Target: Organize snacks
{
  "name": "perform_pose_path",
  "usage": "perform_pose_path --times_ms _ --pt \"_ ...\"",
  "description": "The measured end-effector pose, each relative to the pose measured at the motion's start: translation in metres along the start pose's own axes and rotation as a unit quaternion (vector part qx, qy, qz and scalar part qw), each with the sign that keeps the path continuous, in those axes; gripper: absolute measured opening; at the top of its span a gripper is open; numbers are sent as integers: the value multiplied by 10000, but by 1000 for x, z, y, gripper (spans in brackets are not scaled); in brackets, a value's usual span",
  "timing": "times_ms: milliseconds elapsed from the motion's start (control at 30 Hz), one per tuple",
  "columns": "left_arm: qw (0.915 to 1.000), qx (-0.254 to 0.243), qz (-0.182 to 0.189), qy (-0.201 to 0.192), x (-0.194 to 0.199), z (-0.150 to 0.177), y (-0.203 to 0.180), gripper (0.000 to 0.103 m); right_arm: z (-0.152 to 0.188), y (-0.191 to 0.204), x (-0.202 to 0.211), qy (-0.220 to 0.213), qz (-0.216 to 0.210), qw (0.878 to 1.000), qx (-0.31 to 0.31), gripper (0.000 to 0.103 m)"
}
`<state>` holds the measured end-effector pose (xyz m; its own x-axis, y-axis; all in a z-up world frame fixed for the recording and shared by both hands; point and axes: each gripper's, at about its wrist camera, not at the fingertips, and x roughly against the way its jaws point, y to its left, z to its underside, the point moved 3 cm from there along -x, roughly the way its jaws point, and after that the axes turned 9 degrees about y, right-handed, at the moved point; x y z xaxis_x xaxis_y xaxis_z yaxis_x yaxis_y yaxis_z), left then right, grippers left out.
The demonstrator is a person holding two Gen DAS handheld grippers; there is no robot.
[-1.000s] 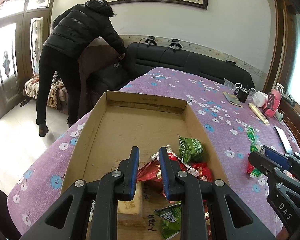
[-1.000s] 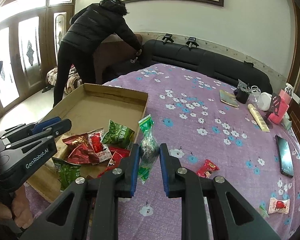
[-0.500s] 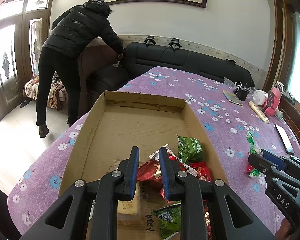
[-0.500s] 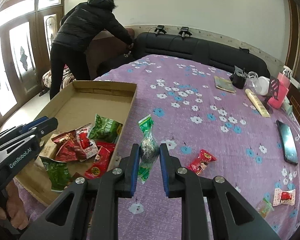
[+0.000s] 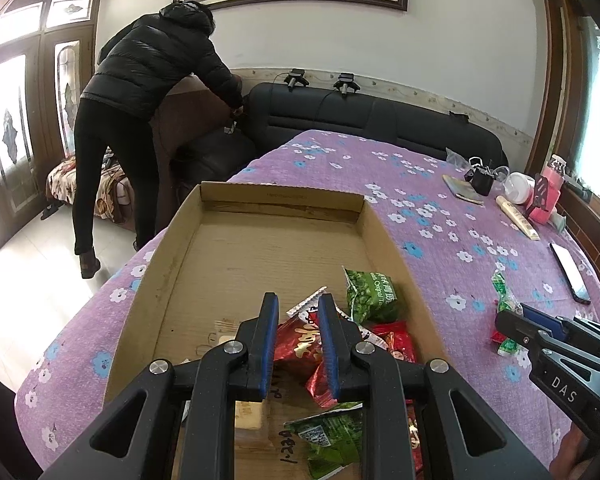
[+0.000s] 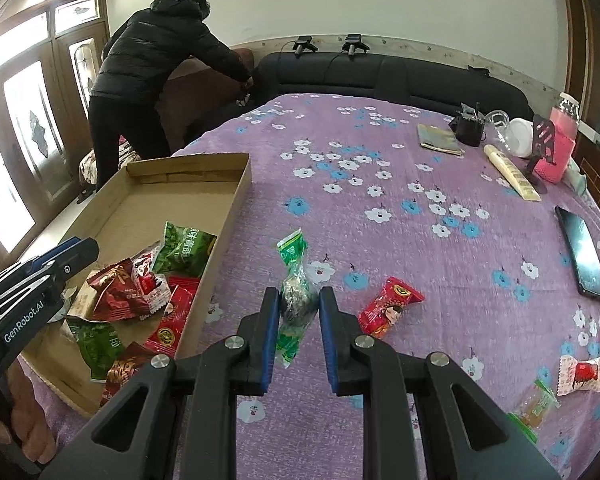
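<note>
A shallow cardboard box [image 5: 260,248] [image 6: 228,216] sits on the purple flowered table and holds several red and green snack packets [image 5: 370,296] [image 6: 184,250]. My left gripper [image 5: 298,338] hovers over the box's near end, empty, jaws a narrow gap apart over a red packet [image 5: 300,342]. My right gripper [image 6: 299,324] is right of the box, its jaws on either side of a green-ended clear candy packet [image 6: 298,294], which it holds. A red candy [image 6: 388,306] lies just right of it.
More wrapped candies [image 6: 582,374] [image 6: 536,402] lie at the near right. A phone [image 6: 582,252], a pink bottle [image 6: 558,144], a booklet [image 6: 438,140] and a long box [image 6: 510,172] sit at the far right. A person in black [image 5: 140,120] bends over a sofa beyond the table.
My right gripper has moved down and closer to the table with the green candy packet between its jaws. The left gripper has barely moved.
</note>
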<state>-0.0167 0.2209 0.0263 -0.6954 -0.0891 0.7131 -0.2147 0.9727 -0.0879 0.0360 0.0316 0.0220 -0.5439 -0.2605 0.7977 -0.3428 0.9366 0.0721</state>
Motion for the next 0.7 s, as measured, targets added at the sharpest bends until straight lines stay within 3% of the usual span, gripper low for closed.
perform_pose_path --times_ms 700 --pt "9999 -106 -49 43 -2 0 -10 21 1 -10 2 -32 -98 9999 -112 19"
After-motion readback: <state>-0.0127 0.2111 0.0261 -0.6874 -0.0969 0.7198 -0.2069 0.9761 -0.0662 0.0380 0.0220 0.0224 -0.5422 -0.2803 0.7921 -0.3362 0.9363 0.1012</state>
